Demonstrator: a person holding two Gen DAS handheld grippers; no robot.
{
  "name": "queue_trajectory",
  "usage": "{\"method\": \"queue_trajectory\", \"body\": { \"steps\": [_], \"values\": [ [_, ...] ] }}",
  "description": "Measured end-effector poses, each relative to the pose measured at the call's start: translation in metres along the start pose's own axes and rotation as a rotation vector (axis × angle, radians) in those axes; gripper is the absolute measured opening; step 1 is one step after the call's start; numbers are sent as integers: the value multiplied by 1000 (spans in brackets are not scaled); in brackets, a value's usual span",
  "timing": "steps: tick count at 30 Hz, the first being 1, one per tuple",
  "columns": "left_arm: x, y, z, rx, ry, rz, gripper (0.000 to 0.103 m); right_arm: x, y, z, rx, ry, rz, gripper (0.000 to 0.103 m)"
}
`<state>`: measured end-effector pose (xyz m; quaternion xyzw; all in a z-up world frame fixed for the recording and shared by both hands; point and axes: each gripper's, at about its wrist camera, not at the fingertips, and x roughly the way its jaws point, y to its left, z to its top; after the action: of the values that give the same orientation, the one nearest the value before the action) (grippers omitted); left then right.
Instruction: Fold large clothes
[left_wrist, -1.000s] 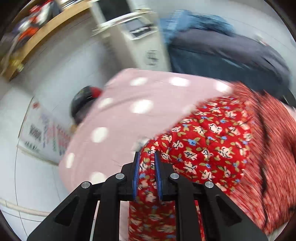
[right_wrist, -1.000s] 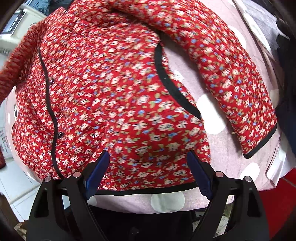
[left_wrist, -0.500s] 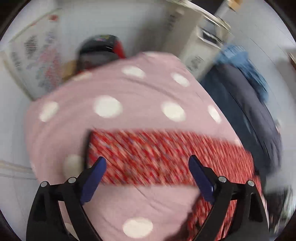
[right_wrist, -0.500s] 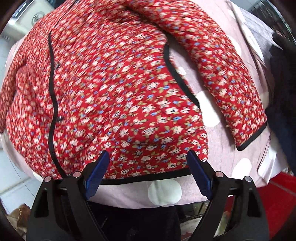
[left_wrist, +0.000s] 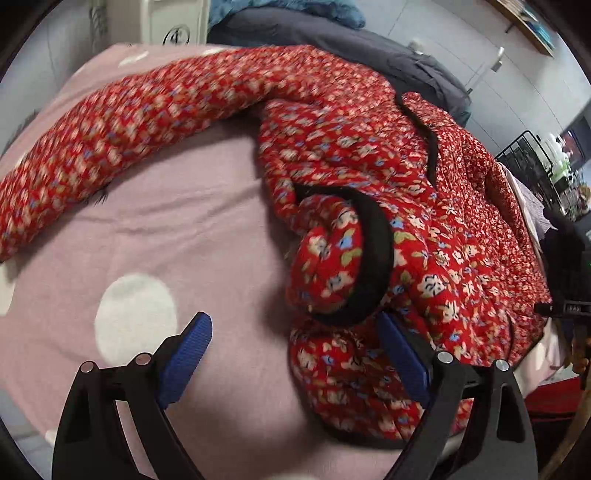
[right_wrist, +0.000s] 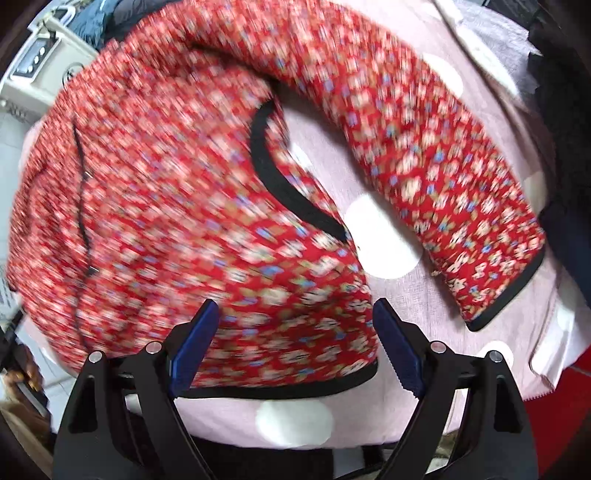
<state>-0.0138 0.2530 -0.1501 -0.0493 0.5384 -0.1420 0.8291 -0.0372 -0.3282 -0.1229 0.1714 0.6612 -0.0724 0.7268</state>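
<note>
A red floral quilted jacket (left_wrist: 424, 221) with black trim lies spread on a pink polka-dot sheet (left_wrist: 184, 221). One sleeve (left_wrist: 147, 122) stretches away to the left. The rolled, black-edged collar (left_wrist: 373, 251) sits just ahead of my left gripper (left_wrist: 293, 321). That gripper is open, and its right finger lies against the cloth without pinching it. In the right wrist view my right gripper (right_wrist: 295, 305) hangs open above the jacket (right_wrist: 166, 184), close to its black hem (right_wrist: 277, 391). The other sleeve (right_wrist: 424, 147) slants down to the right, ending in a black cuff (right_wrist: 509, 295).
A dark grey quilt (left_wrist: 332, 37) with blue cloth lies behind the jacket, beside a white appliance (left_wrist: 173, 22). A black wire rack (left_wrist: 528, 155) stands at the right. The sheet's edge (right_wrist: 554, 332) drops to a red floor (right_wrist: 554, 424).
My left gripper has let go of the jacket cloth, opened wide and swung down towards the collar. The right gripper has drifted slightly over the hem and stays open.
</note>
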Motion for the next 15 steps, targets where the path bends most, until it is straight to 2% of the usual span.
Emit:
{"method": "queue_trajectory", "body": {
  "steps": [2, 3, 4, 5, 6, 7, 8, 9, 12, 13, 14, 15],
  "values": [
    [14, -6, 8, -3, 11, -4, 89, 19, -9, -6, 15, 12, 17, 84],
    [20, -6, 13, -13, 24, -16, 83, 22, -9, -9, 17, 14, 15, 82],
    [22, -9, 19, -28, 38, -45, 68, 23, -5, -11, 5, 8, 3, 72],
    [24, -12, 24, -40, 55, -75, 60, 19, -3, -16, -11, 10, -4, 67],
    [24, -17, 28, -44, 76, -96, 42, 17, 3, -17, -30, 21, -8, 56],
    [23, -25, 33, -27, 103, -93, 39, 14, 7, -18, -39, 28, -4, 39],
    [16, -31, 34, -10, 111, -76, 36, 7, 10, -18, -38, 36, 22, 31],
    [12, -37, 37, 1, 119, -66, 32, -1, 11, -20, -15, 35, 80, 23],
    [-24, -41, 53, -34, 89, -101, 24, -46, 1, -21, 63, -22, 302, 17],
    [-46, -40, 60, -39, 61, -107, 15, -72, -2, -22, 79, -54, 421, 16],
    [-67, -40, 65, -33, 31, -107, 0, -90, -6, -22, 88, -76, 492, 15],
    [-90, -40, 70, -27, -3, -126, 0, -110, -10, -22, 101, -93, 559, 15]
  ]
}}
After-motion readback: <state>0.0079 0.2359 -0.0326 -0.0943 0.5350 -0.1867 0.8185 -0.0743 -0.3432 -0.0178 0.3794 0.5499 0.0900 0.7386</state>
